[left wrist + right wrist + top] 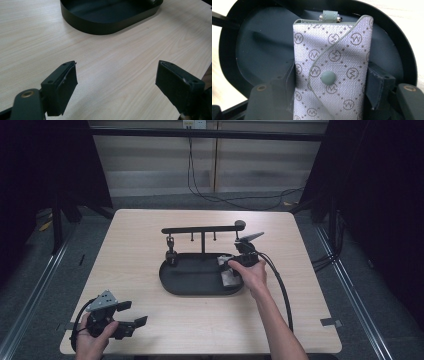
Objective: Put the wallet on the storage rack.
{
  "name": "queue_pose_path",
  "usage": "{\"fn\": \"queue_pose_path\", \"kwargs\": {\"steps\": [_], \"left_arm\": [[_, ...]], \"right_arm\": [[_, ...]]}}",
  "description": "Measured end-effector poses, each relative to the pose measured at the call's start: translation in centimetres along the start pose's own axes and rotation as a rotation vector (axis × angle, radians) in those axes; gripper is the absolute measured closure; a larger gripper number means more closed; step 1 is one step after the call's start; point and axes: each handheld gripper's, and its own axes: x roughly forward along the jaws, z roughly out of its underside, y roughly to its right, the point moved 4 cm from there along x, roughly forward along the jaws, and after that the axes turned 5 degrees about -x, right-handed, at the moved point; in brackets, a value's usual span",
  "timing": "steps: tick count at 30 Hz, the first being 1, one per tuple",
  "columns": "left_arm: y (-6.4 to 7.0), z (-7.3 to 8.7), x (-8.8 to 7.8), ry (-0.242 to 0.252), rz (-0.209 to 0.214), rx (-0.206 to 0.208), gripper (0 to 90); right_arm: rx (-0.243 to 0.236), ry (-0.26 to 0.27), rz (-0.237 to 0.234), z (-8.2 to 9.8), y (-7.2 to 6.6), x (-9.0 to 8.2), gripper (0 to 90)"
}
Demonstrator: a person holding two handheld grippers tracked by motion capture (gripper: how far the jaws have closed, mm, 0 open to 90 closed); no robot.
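Note:
A grey patterned key pouch (332,50) with a round snap and a small loop at its top lies in a black oval tray (234,60). My right gripper (331,85) has its pads pressed on both long sides of the pouch. From above, that gripper (235,267) reaches down into the right end of the tray (200,291), over the pouch (228,279). Near the table's front left corner my left gripper (134,313) rests open with nothing between its fingers. Its own view has the jaws wide apart (116,82) over bare wood, with the tray (100,25) ahead.
A black stand with a horizontal bar (200,229) and small hooks rises from the tray's far side. One dark item (171,247) hangs at its left end. A cable (280,285) trails from the right gripper toward the front edge of the light wooden table (135,250).

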Motion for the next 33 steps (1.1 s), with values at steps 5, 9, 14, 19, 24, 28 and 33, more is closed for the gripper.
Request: {"fn": "queue_pose_path", "kwargs": {"steps": [5, 9, 14, 19, 24, 28, 33], "left_arm": [[0.0, 0.0, 0.0, 0.0, 0.004, -0.002, 17.1], [0.0, 0.0, 0.0, 0.002, 0.002, 0.002, 17.1], [0.0, 0.0, 0.0, 0.0, 0.01, 0.009, 17.1], [0.0, 0.0, -0.1, 0.005, 0.004, 0.004, 17.1], [-0.1, 0.0, -0.1, 0.007, 0.0, -0.003, 17.1], [-0.3, 0.0, -0.1, 0.011, -0.004, -0.01, 17.1], [-0.5, -0.1, -0.1, 0.014, -0.006, -0.025, 17.1]], "right_arm": [[-0.019, -0.003, 0.0, 0.1, -0.1, 0.4, 31.4], [-0.016, 0.011, 0.021, 0.1, 0.0, 0.4, 30.9], [-0.017, 0.045, 0.027, -0.1, 0.1, -0.1, 29.3], [-0.027, 0.065, 0.019, -0.1, 0.3, -0.7, 28.0], [-0.05, 0.1, 0.018, -0.1, 0.1, -1.8, 25.8], [-0.065, 0.136, 0.021, 0.2, 0.3, -2.9, 22.1], [-0.085, 0.164, 0.027, 1.0, 1.2, -4.3, 18.6]]}}
